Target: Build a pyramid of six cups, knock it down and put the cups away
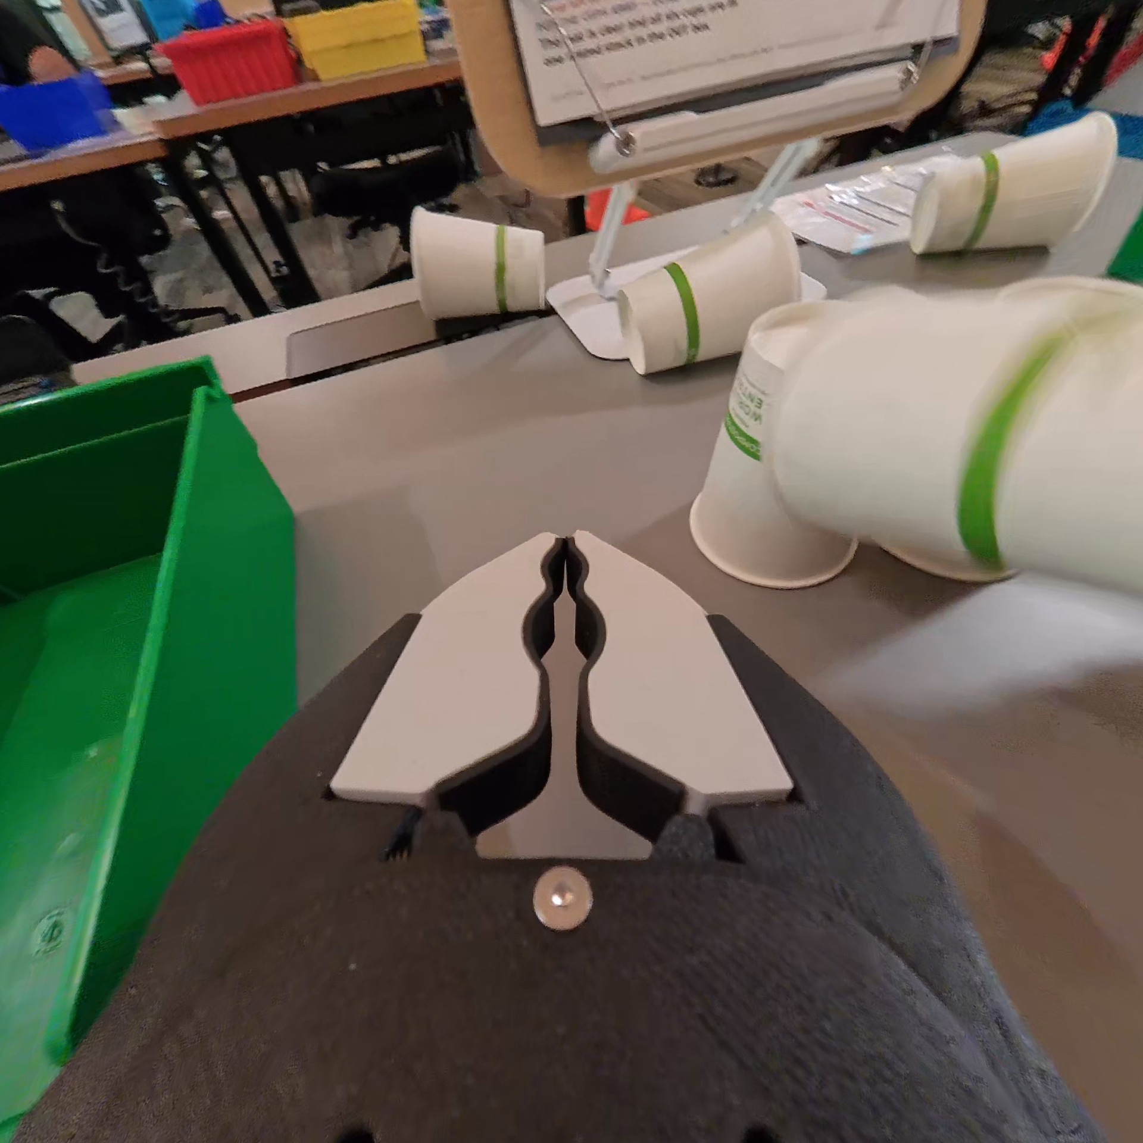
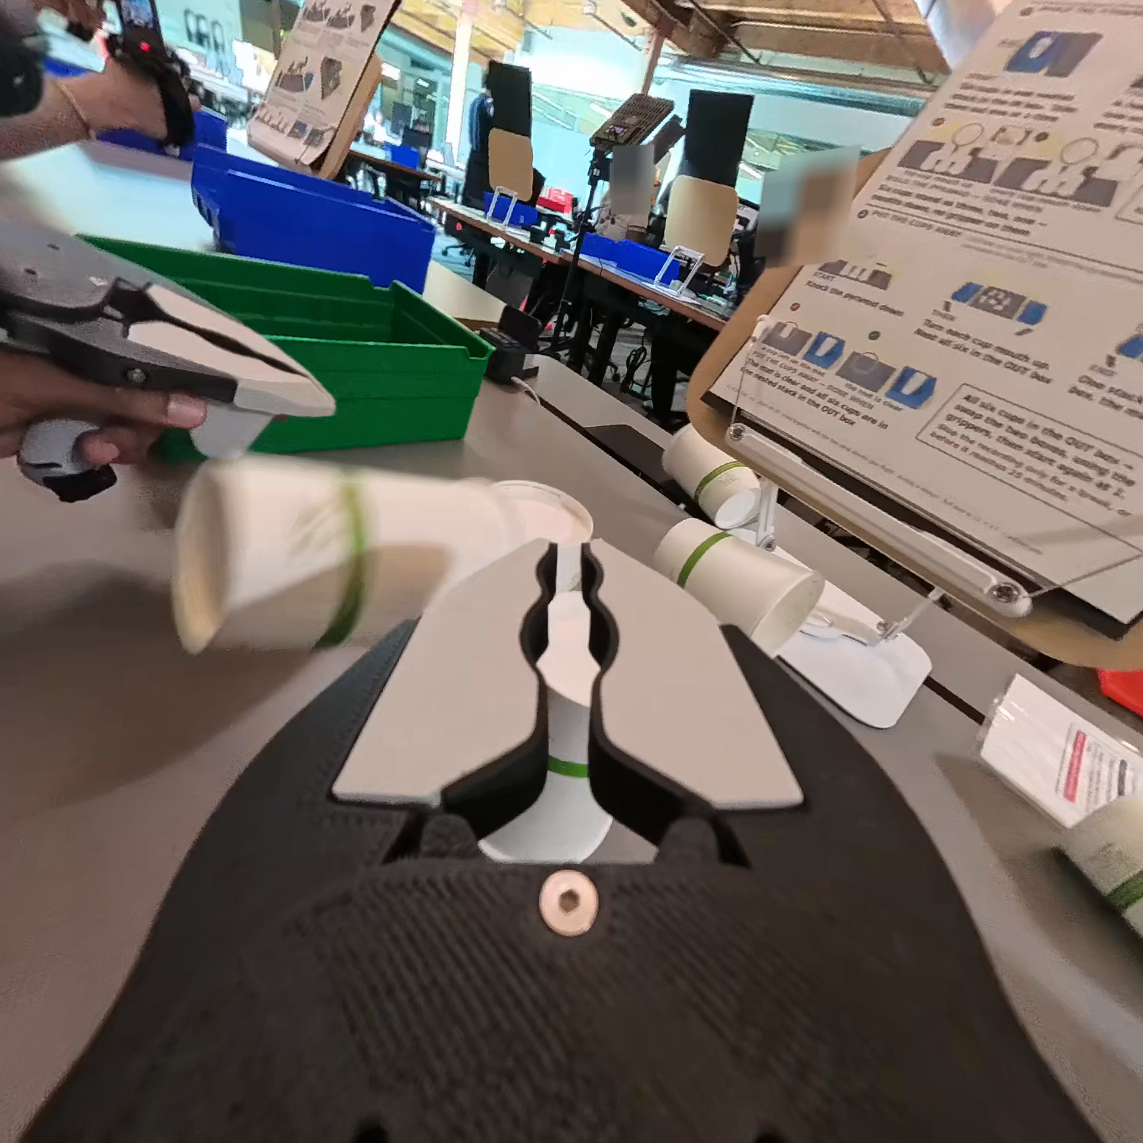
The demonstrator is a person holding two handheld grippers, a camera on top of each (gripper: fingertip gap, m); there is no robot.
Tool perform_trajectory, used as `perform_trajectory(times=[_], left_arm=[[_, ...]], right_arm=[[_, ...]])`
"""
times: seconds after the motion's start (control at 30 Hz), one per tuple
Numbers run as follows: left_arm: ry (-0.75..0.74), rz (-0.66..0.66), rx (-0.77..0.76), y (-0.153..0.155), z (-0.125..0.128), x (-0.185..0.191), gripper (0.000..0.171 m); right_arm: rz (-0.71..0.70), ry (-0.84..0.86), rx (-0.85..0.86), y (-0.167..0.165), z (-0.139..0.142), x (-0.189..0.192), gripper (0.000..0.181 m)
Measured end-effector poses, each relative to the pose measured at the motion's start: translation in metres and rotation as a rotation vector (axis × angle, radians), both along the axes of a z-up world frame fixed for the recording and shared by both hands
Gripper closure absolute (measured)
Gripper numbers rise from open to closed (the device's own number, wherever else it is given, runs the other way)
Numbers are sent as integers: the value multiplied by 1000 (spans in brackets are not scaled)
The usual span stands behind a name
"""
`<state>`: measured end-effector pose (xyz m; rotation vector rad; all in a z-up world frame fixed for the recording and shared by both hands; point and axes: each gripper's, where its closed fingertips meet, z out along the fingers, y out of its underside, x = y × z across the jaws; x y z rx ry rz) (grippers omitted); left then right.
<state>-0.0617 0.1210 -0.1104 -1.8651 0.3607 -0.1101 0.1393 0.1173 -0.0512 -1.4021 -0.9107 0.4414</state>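
Note:
My left gripper (image 1: 567, 539) is shut and empty, held above the grey table (image 1: 495, 433) beside the green bin (image 1: 185, 556). It also shows in the right wrist view (image 2: 297, 396), shut, in a person's hand. A white paper cup with a green band (image 1: 928, 433) is blurred in mid-air just right of it; in the right wrist view this cup (image 2: 278, 556) is tilted on its side. My right gripper (image 2: 576, 547) is shut to a narrow slit, holding nothing, right above an upside-down cup (image 2: 566, 730). A second upside-down cup (image 2: 544, 513) stands just beyond.
Three more cups lie on their sides near the back edge (image 1: 476, 266) (image 1: 711, 291) (image 1: 1014, 185). An instruction board on a stand (image 2: 928, 309) stands at the right, with a plastic packet (image 2: 1064, 761) near it. A blue bin (image 2: 309, 210) sits behind the green one (image 2: 371, 346).

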Motion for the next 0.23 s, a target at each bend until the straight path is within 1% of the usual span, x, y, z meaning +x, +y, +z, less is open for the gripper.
perform_trajectory(times=[0.1,0.23], left_arm=[[-28,63,33,2,7,-13,171],[-44,89,6,2,2,-19,171]], right_arm=[[-40,61,-27,8,5,12,174],[-97,124,-78,19,5,30,174]])
